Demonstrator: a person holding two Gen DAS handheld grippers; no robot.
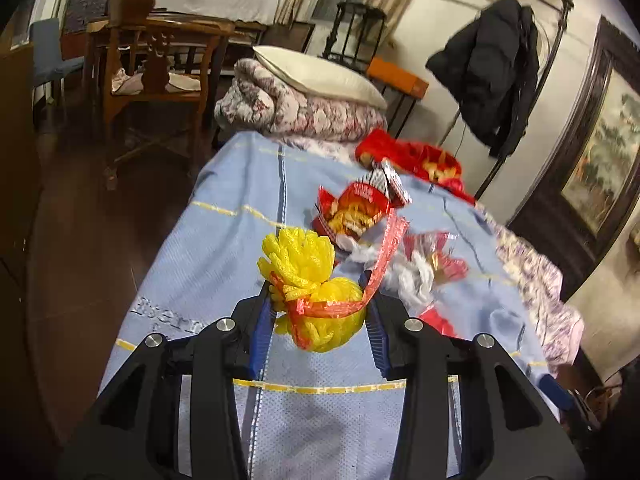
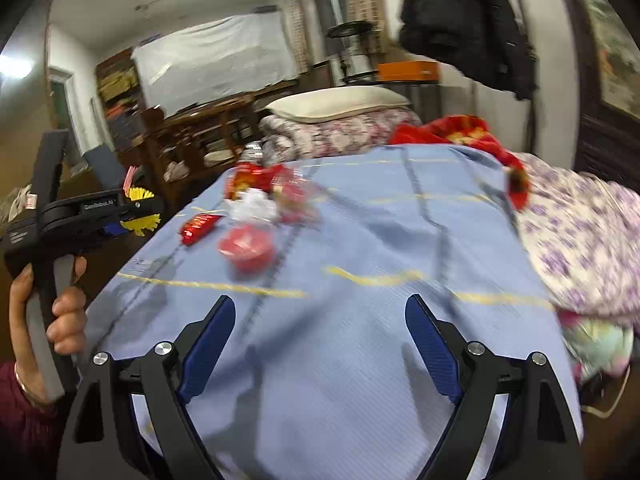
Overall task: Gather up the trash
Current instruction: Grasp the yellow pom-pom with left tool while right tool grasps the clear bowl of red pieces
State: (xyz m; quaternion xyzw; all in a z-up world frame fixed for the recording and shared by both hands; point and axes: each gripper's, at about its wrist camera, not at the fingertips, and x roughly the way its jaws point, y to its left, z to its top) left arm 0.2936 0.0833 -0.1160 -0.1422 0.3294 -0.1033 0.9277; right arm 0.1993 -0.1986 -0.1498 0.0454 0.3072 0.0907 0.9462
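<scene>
Your left tongs pinch a yellow foam net bound with a red mesh strip, low in the middle of the left wrist view; the pads press its sides and it seems to hang just clear of the blue bedsheet. Your right tongs stand spread with nothing between them, low in the right wrist view, over bare sheet.

So one piece looks picked up, and most of the job is still ahead. Past the foam net, right of centre in the left view, a red snack packet lies torn open, touching white crumpled paper and a small clear wrapper with red print. From the right wrist, left of centre, you also see a red snack stick wrapper and a red round cup, blurred, just beside that pile.

No bin or bag shows in either view, so I cannot tell where the held piece should go.
</scene>
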